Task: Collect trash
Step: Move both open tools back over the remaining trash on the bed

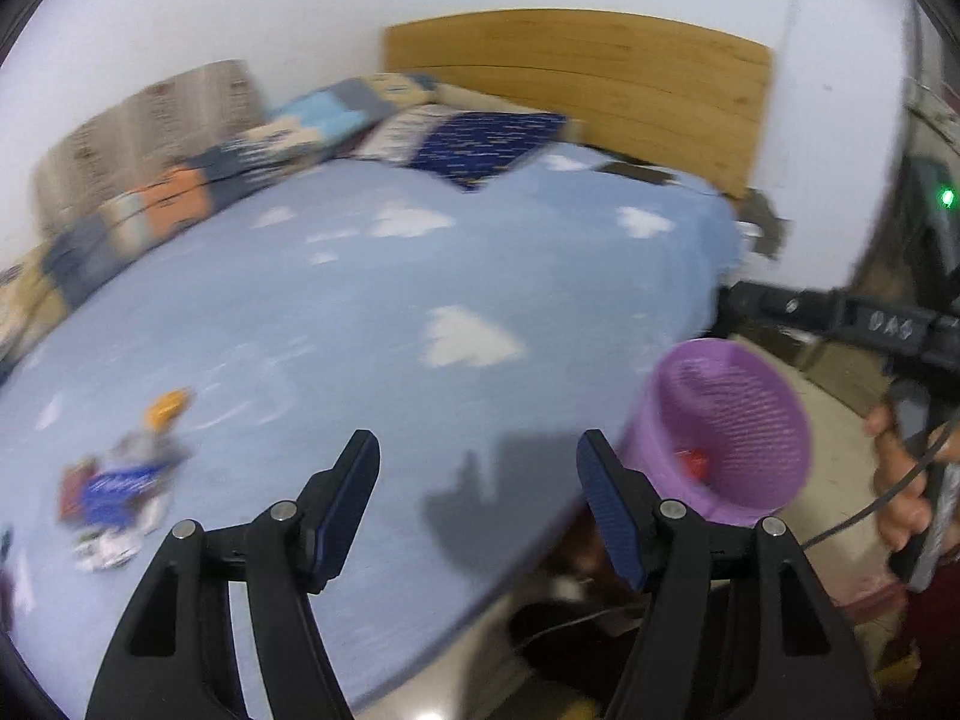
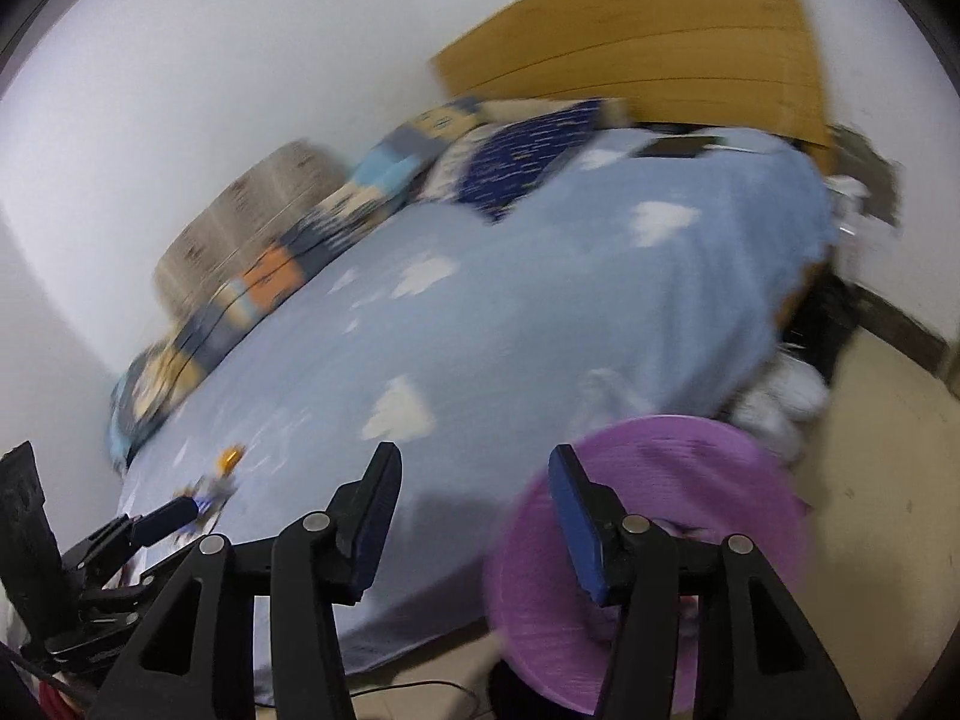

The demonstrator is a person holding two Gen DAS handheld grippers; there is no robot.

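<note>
Two wrist views over a bed (image 1: 360,312) covered by a pale blue sheet printed with white clouds, with folded quilts and a wooden headboard (image 1: 576,78) at the far side. The left gripper (image 1: 478,504) points down at the sheet with its jaws spread and nothing between them; the right gripper (image 2: 474,516) is likewise spread and empty, its right finger standing in front of the rim of the purple basket (image 2: 654,546). The basket, the likely receptacle for the task, sits off the near corner of the mattress, just beside the bed's edge; in the left view the purple basket (image 1: 732,420) shows a small red item lying inside, too blurred to name. The trash yet to be collected lies on the sheet toward the left: a loose cluster of wrappers (image 1: 114,492), blue, white and dark, with an orange scrap (image 1: 168,405) just beyond it. In the right view the same cluster (image 2: 210,489) appears small, near the tip of the other tool. Keeping the basket close to the bed's edge plausibly shortens each carry from sheet to bin. Both frames are motion-blurred, so fine detail of the litter cannot be read. A hand (image 1: 906,480) grips the right tool's handle at the frame edge.
</note>
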